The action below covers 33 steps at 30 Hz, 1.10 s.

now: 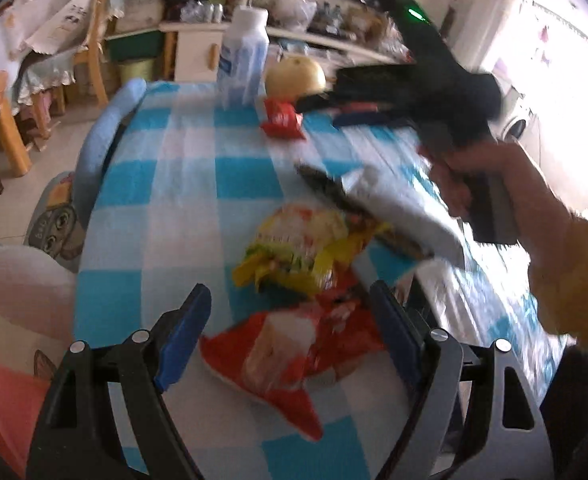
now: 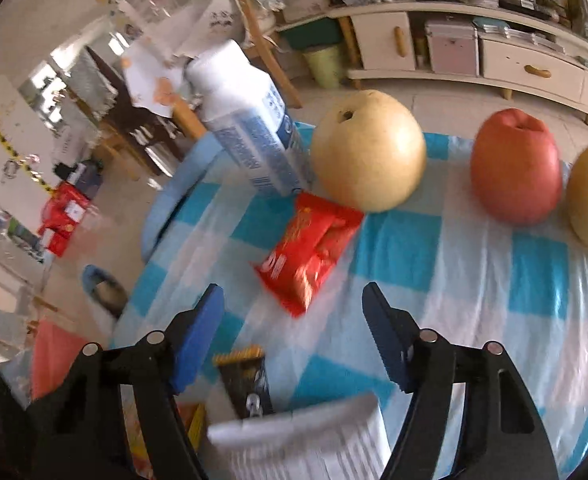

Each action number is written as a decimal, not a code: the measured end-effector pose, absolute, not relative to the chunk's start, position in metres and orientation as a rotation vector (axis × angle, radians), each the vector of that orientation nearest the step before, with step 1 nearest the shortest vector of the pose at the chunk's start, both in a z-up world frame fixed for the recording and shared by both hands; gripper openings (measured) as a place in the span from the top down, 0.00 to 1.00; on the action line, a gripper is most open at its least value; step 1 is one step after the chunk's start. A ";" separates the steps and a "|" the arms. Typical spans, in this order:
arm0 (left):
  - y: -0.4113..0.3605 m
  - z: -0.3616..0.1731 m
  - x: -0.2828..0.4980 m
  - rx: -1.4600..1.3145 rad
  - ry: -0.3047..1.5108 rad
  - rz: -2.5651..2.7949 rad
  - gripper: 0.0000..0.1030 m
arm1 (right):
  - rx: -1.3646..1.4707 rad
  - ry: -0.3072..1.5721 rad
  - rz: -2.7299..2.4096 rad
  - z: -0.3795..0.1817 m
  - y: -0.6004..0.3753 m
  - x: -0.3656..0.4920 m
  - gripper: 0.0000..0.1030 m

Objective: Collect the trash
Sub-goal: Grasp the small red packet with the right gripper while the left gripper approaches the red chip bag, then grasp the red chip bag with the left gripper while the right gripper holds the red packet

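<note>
Red snack bag [image 1: 294, 364] is seen at lower centre, flat on checked cloth [image 1: 181, 184], between unclenched left gripper [image 1: 289, 336] fingers, ungripped; small red packet [image 2: 310, 248] lies mid-frame beyond right gripper [image 2: 294, 336], spread, nothing grasped.
</note>
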<state>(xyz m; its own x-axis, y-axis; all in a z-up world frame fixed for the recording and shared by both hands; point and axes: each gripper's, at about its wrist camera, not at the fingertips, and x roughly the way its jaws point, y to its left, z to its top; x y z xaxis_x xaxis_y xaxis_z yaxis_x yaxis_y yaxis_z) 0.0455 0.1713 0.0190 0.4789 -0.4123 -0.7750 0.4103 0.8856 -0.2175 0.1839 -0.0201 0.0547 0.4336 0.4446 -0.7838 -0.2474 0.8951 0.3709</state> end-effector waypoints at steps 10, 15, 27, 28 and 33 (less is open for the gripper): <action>0.161 0.005 0.048 0.034 0.988 -0.553 0.21 | 0.043 1.069 0.337 0.028 0.017 0.212 0.45; 0.155 0.006 0.042 0.074 0.991 -0.590 0.21 | -0.129 1.034 0.339 0.024 0.036 0.200 0.66; 0.136 0.008 0.026 0.159 0.997 -0.715 0.21 | -0.210 0.933 0.409 0.033 0.032 0.149 0.75; 0.132 0.008 0.022 0.189 0.994 -0.717 0.21 | -0.197 0.915 0.415 0.038 0.028 0.143 0.75; 0.118 0.006 0.010 0.289 0.970 -0.717 0.18 | -0.125 0.821 0.426 0.072 0.009 0.108 0.76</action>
